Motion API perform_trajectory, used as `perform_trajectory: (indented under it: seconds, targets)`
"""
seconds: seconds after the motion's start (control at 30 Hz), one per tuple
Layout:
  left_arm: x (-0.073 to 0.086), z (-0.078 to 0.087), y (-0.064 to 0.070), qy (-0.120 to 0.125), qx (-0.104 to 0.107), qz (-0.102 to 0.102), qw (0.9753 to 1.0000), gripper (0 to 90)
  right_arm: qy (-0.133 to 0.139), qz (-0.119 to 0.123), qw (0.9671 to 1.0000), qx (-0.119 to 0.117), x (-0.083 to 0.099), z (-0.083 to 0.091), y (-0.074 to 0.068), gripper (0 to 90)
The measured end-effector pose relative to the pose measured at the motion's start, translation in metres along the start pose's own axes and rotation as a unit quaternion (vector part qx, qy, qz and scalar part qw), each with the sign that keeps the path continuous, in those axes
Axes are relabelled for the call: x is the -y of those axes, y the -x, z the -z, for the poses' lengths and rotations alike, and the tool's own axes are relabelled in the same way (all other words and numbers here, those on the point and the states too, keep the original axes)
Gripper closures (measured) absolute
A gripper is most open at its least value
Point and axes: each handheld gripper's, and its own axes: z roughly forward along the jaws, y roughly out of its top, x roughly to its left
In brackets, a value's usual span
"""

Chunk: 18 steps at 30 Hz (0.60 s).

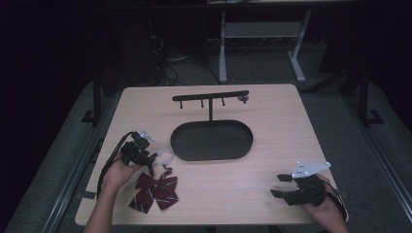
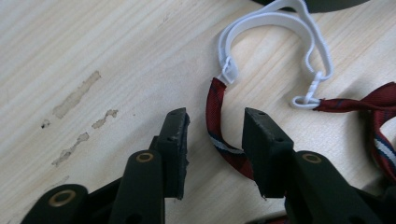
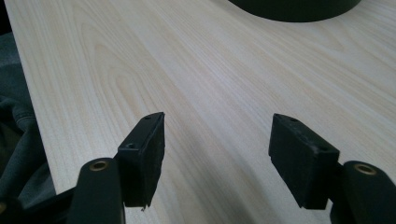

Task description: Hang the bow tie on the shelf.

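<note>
I am looking first at the black oval tray (image 1: 212,141) in the middle of the table (image 1: 272,194); its dish is lying bare, and a thin post is rising from its back edge to a hook bar (image 1: 210,96), where something small and pale is sitting at the right end, too small for me to identify. I am holding the left gripper (image 2: 213,128) with its jaws apart, straddling the dark red strap (image 2: 215,116) of the bow tie (image 1: 154,191), which is lying on the table near the front left, just in front of the tray. The white plastic loop (image 2: 273,18) is joining the strap ends, and its top is running out of the left gripper view. The right gripper (image 3: 218,140) is hovering wide open over bare wood at the front right.
</note>
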Motion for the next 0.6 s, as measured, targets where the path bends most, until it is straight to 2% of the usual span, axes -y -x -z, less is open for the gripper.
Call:
perform_trajectory:
  seconds: [0.13,0.4,0.6]
  targets:
    - [0.0008,-0.0019,-0.0018,-0.007,0.015,0.001,0.9999,67.9,-0.001,0.001,1.0000,0.000,0.0000,0.0005,0.0002,35.6]
    - [0.0003,-0.0025,-0.0004,-0.008,0.014,-0.006,0.9999,75.7,0.000,0.000,1.0000,0.000,-0.0001,0.0005,-0.0003,35.6]
    - [0.0005,-0.0026,-0.0005,-0.008,0.021,-0.008,0.9997,81.9,0.003,-0.001,1.0000,-0.001,0.0002,0.0009,0.0007,35.6]
